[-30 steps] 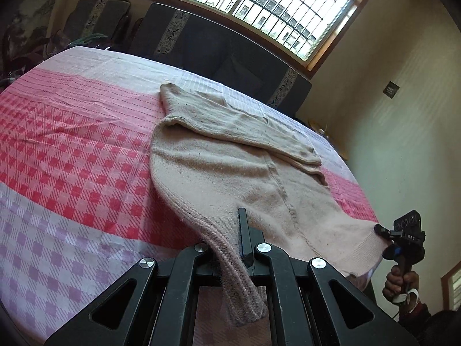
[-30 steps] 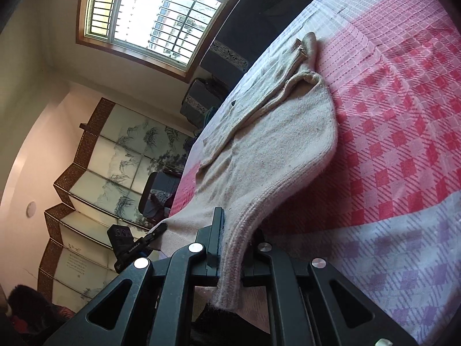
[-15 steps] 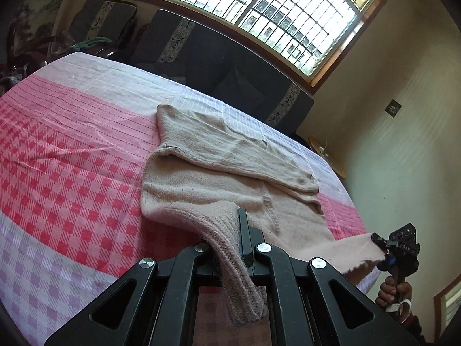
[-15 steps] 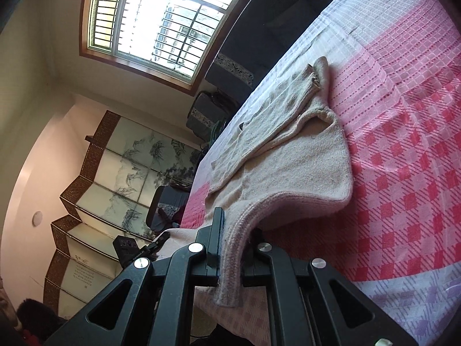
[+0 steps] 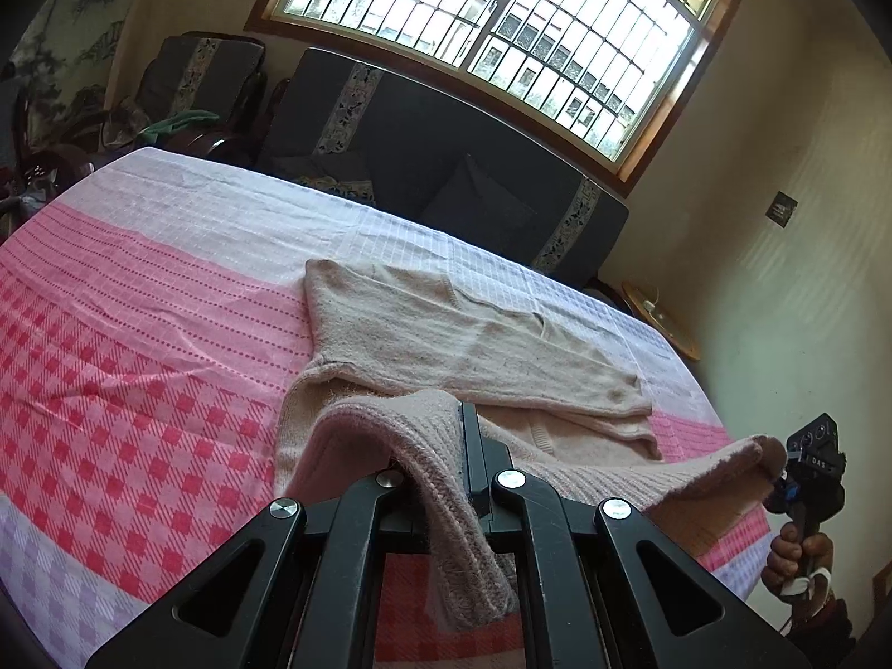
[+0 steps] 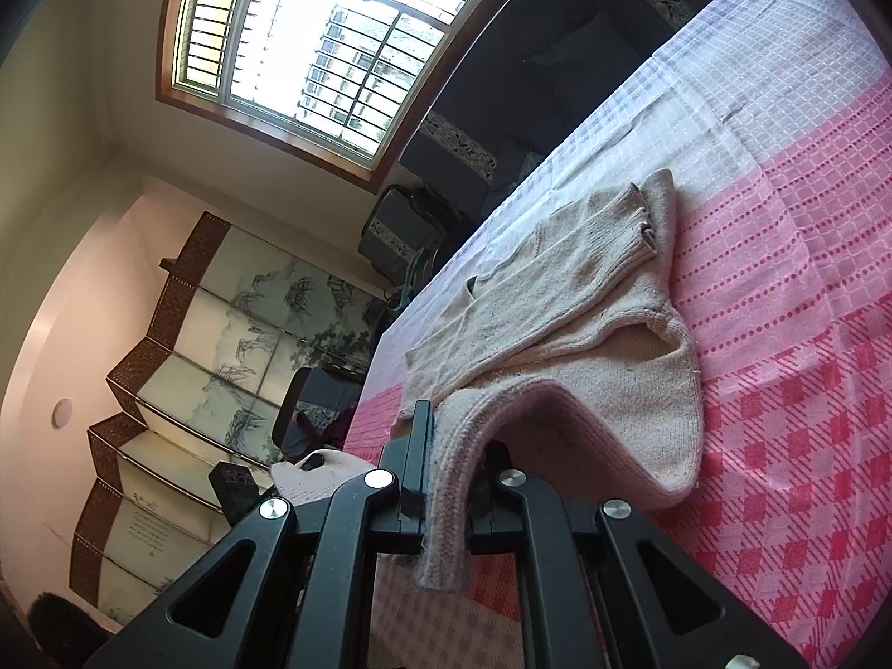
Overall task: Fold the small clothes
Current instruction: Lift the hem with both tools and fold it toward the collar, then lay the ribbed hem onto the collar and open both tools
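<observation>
A beige knit sweater [image 5: 457, 334] lies on the pink checked cloth [image 5: 139, 379], sleeves folded across its chest. My left gripper [image 5: 446, 446] is shut on one corner of its ribbed bottom hem and holds it lifted above the table. My right gripper [image 6: 451, 446] is shut on the other hem corner, also lifted; it shows in the left wrist view [image 5: 808, 474] at the far right. The hem hangs between the two grippers over the lower body of the sweater [image 6: 630, 390]. The other gripper also shows in the right wrist view [image 6: 240, 488], low on the left.
A dark sofa [image 5: 446, 167] stands behind the table under a barred window [image 5: 502, 28]. A folding painted screen [image 6: 212, 368] stands at the left side of the room. A small wooden side table [image 5: 663, 323] is beyond the table's far right corner.
Both grippers have lifted the sweater's bottom hem and carried it forward over the body toward the collar end. The lower part of the sweater has come off the cloth.
</observation>
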The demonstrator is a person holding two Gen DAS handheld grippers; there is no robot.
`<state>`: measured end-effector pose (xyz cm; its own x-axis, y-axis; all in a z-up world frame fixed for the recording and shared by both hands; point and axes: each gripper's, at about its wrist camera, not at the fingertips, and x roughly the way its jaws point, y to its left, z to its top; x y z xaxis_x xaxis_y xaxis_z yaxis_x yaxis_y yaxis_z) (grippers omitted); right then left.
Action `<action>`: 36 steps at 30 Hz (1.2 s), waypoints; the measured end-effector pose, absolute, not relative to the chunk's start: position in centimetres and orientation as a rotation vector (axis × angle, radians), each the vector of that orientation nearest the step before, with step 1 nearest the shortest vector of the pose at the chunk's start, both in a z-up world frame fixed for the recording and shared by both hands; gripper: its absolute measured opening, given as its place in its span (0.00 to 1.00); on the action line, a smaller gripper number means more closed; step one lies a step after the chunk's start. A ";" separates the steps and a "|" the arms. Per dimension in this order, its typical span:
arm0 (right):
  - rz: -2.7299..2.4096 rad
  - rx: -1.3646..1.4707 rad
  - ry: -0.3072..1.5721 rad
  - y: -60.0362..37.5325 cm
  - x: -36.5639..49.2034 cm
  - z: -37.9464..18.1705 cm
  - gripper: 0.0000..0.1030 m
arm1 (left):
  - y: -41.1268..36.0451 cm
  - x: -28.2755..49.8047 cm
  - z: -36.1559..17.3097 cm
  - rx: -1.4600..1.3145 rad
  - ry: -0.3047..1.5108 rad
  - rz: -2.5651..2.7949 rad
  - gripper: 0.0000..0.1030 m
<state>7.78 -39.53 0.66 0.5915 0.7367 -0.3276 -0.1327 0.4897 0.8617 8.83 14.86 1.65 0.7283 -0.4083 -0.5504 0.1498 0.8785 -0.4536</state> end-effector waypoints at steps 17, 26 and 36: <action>0.552 0.913 0.777 -39.6 13.0 0.8 0.07 | 15.2 14.6 0.6 -0.428 0.698 -0.252 0.04; 0.521 0.938 0.797 -40.0 15.6 -0.5 0.07 | 14.1 17.6 0.3 -0.388 0.700 -0.236 0.04; 0.494 0.957 0.809 -40.8 17.1 -1.8 0.07 | 13.1 20.1 -0.4 -0.336 0.707 -0.218 0.05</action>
